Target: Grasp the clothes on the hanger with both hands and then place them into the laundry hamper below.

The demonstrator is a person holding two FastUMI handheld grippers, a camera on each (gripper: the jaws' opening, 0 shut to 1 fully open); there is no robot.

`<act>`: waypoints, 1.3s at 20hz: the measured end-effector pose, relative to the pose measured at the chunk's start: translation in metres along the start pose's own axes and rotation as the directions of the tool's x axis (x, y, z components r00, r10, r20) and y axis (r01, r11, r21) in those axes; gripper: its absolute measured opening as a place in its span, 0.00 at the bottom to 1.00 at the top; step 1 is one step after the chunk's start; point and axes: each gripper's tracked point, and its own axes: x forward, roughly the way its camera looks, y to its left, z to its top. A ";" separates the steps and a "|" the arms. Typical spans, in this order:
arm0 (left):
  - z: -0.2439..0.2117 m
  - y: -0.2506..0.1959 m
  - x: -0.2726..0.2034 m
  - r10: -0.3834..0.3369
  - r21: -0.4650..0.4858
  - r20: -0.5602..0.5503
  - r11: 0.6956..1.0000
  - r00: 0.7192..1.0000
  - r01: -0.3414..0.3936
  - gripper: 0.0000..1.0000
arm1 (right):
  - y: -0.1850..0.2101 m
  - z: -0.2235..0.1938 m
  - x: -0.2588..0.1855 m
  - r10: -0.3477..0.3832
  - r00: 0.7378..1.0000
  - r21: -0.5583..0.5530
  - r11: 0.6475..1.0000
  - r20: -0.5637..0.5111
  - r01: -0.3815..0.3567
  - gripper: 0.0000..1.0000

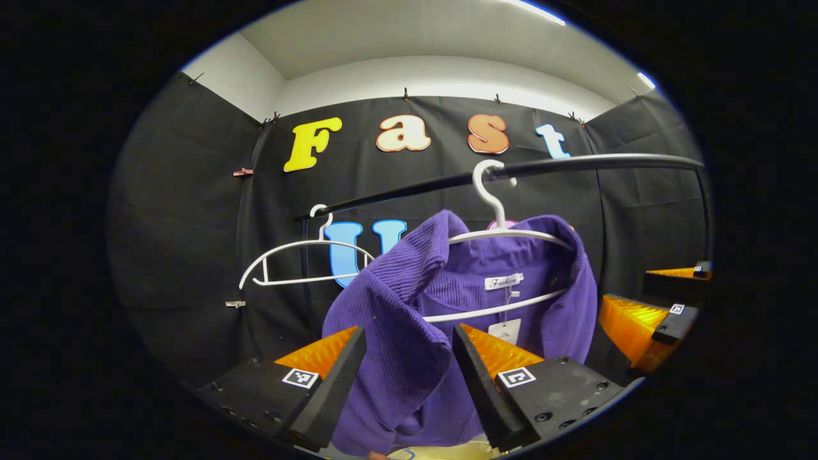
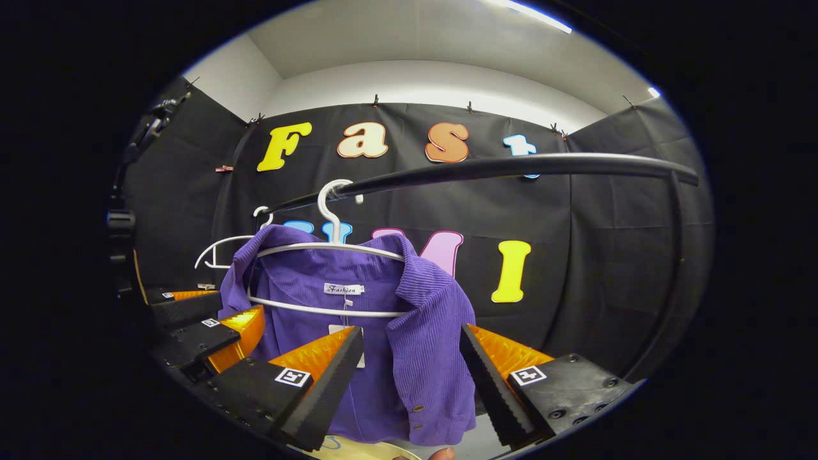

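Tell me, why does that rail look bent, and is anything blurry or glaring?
Left gripper view: the fisheye lens bows the rail; the shirt is sharp, and a ceiling light glares. Right gripper view: the rail curves too; the shirt is evenly lit, without blur.

Legible: "Fashion" in script on a small white neck label [image 1: 503,281], sewn inside the collar of the purple garment [image 1: 409,358], at about 12 o'clock on the garment. Same label [image 2: 344,289] readable in the right gripper view, again at 12 o'clock. Hang tag [image 1: 505,332] below it, toward 6 o'clock: print too small to read.
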 end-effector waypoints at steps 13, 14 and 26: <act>-0.016 0.015 0.041 0.040 -0.017 -0.024 0.999 0.999 -0.040 0.11 | 0.003 -0.033 0.094 -0.028 0.999 0.035 0.999 0.038 0.026 0.88; -0.017 0.017 0.041 0.047 -0.015 -0.030 0.999 0.998 -0.048 0.11 | 0.004 -0.040 0.100 -0.017 1.000 0.040 0.999 0.024 0.016 0.73; -0.016 0.018 0.039 0.009 -0.006 -0.058 1.000 0.998 -0.009 0.05 | -0.046 -0.024 0.059 -0.079 0.996 -0.042 0.996 0.043 0.080 0.04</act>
